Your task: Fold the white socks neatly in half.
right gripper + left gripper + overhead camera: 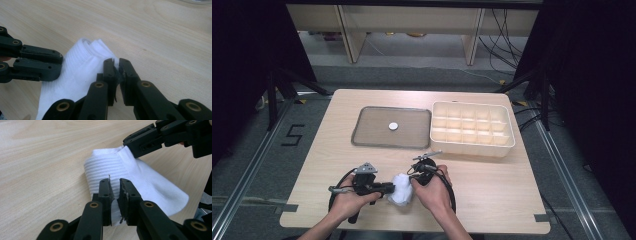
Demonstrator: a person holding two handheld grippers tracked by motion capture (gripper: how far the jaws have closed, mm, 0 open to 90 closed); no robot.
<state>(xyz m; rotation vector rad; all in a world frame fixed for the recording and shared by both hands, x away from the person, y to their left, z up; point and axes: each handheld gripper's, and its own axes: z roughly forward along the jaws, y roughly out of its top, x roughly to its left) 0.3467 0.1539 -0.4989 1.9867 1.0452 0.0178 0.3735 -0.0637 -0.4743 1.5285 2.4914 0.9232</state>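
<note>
A white ribbed sock (401, 195) lies folded on the wooden table near its front edge, between my two hand-held grippers. My left gripper (390, 189) comes in from the left, and in the left gripper view its jaws (115, 183) are pinched on a fold of the sock (140, 177). My right gripper (411, 179) comes in from the right. In its own view it (116, 62) is shut on the sock's upper edge (77, 72). Each gripper view also shows the other gripper: the right one (130, 146) and the left one (58, 63) both bite the cloth.
A grey flat tray (362, 135) with a small white disc (393, 126) on it sits mid-table. To its right stands a cream box (472, 147) with several compartments. The table's front edge runs just below the person's hands.
</note>
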